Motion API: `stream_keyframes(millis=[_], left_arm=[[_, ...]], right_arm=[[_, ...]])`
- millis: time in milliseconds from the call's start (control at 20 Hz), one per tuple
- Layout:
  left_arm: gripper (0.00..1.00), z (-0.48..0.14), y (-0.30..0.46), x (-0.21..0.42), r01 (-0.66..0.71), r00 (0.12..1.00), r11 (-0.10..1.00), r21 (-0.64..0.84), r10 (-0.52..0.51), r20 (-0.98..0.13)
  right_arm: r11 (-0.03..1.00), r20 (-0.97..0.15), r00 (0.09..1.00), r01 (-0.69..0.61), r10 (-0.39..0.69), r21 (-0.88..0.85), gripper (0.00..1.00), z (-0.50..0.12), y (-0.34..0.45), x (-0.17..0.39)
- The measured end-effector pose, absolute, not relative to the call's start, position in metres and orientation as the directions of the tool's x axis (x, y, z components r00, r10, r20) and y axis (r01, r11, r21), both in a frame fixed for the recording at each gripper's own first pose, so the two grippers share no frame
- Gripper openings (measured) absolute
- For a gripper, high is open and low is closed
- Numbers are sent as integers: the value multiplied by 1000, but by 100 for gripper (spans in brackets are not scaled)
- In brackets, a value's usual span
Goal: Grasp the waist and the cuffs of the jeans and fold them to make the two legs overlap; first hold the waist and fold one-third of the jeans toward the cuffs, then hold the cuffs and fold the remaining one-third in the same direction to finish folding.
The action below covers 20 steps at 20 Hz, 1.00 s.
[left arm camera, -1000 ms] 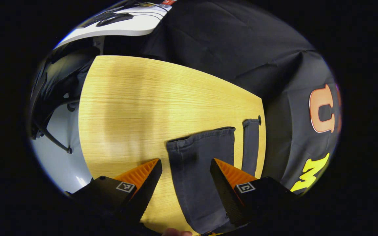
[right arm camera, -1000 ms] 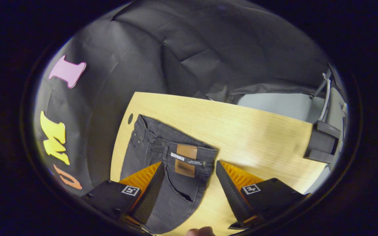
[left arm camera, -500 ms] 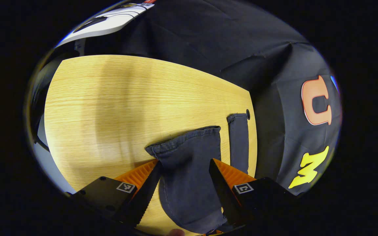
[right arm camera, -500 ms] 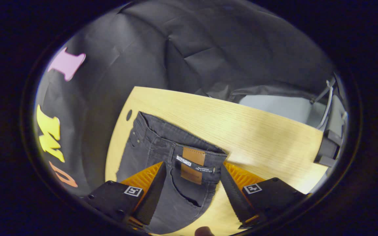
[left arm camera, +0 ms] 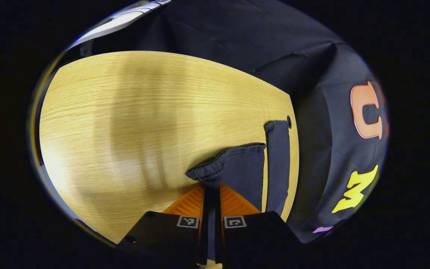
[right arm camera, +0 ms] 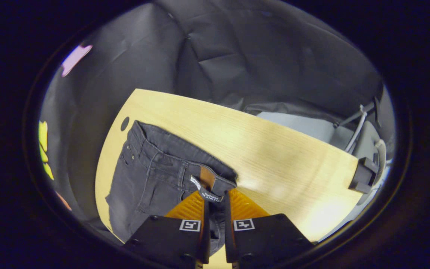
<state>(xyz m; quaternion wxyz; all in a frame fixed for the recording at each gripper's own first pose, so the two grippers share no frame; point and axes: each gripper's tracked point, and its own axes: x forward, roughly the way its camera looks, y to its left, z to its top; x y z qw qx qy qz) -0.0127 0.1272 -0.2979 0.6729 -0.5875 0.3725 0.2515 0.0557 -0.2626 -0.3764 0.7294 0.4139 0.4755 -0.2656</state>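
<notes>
Jeans (right arm camera: 151, 179) flat on my table (left arm camera: 125, 112), middle out of frame, near cuff (left arm camera: 233, 168) bunched and pinched between my left gripper (left arm camera: 211, 194) fingers, far cuff (left arm camera: 277, 130) lying loose, right gripper (right arm camera: 215, 200) clamped on waist (right arm camera: 215, 177) beside patch.

One jeans (right arm camera: 151, 175), one table (left arm camera: 133, 112)
</notes>
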Motion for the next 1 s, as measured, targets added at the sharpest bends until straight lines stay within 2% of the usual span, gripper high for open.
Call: stream_keyframes(millis=[50,150,250,300,600,700,750,1000], left_arm=[[7,-297,128,-14,-779,593,177,-601,-100,-799],[5,-293,130,-18,-790,585,146,-595,-107,-804],[4,-283,131,-25,-792,589,106,-601,-126,-798],[4,-276,133,-28,-790,596,87,-608,-128,-793],[4,-225,142,-28,-764,639,8,-646,-136,-757],[4,-212,142,-21,-762,638,23,-648,-152,-755],[4,-209,144,-16,-769,627,34,-638,-155,-763],[4,-192,148,25,-766,619,56,-640,-207,-758]], right_arm=[[489,-909,416,788,27,375,12,-375,-262,56],[451,-900,432,793,58,410,8,-373,-262,54],[436,-893,444,791,74,429,15,-369,-262,53],[429,-887,454,787,83,443,12,-364,-261,53],[384,-842,515,753,161,534,11,-313,-255,56],[397,-828,530,731,183,556,15,-292,-251,66],[415,-823,535,716,190,562,11,-284,-251,74],[479,-811,544,664,217,574,11,-258,-243,118]])
